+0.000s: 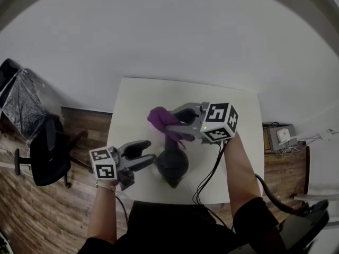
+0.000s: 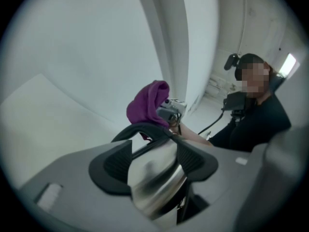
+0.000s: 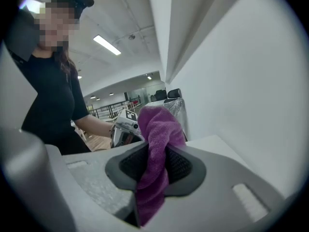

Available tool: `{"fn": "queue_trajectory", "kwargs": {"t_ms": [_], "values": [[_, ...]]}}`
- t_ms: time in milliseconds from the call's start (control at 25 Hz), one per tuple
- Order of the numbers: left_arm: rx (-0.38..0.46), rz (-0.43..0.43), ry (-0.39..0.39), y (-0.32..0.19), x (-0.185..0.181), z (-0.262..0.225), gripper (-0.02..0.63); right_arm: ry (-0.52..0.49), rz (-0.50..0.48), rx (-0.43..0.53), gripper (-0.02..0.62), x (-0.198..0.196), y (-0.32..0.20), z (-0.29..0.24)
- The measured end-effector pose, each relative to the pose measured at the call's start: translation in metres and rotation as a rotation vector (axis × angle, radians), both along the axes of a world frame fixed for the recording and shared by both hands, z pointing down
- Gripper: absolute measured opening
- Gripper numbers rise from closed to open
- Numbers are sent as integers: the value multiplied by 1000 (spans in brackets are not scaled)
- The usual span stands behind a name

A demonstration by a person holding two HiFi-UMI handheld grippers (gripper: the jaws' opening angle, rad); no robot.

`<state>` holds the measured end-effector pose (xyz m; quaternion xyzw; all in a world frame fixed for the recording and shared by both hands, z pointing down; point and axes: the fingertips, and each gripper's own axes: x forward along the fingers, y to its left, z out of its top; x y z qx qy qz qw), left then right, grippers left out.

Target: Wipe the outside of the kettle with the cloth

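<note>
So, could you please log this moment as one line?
left gripper: shut on kettle | right gripper: shut on cloth | wiping contact: unclear

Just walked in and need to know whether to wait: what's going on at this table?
A person works at the white table with a tool in each hand. The left tool grips the dark, shiny kettle standing on the table. The right tool is clamped on a purple cloth, held over the kettle's top; whether it touches isn't clear.
</note>
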<state>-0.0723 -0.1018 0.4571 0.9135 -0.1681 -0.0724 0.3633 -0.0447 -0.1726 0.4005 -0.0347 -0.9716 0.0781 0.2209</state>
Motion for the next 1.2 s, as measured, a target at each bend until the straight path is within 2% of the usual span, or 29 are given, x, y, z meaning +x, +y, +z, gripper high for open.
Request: {"fn": "queue_trajectory", "kwargs": {"t_ms": [320, 480, 800, 920, 1080, 1200], "values": [[-9, -5, 11, -1, -1, 1, 279, -96, 146, -190, 89, 5, -36, 32], [-20, -16, 14, 0, -4, 1, 279, -50, 231, -232, 89, 5, -52, 67], [-45, -53, 27, 3, -8, 5, 279, -6, 325, -339, 89, 12, -60, 124], [-48, -64, 22, 3, -7, 6, 279, 64, 362, -325, 89, 21, -54, 149], [-49, -70, 37, 3, -6, 5, 276, 262, 327, -241, 91, 32, -33, 185], [-31, -85, 60, 0, -9, -2, 256, 315, 332, -221, 91, 34, -25, 196]]}}
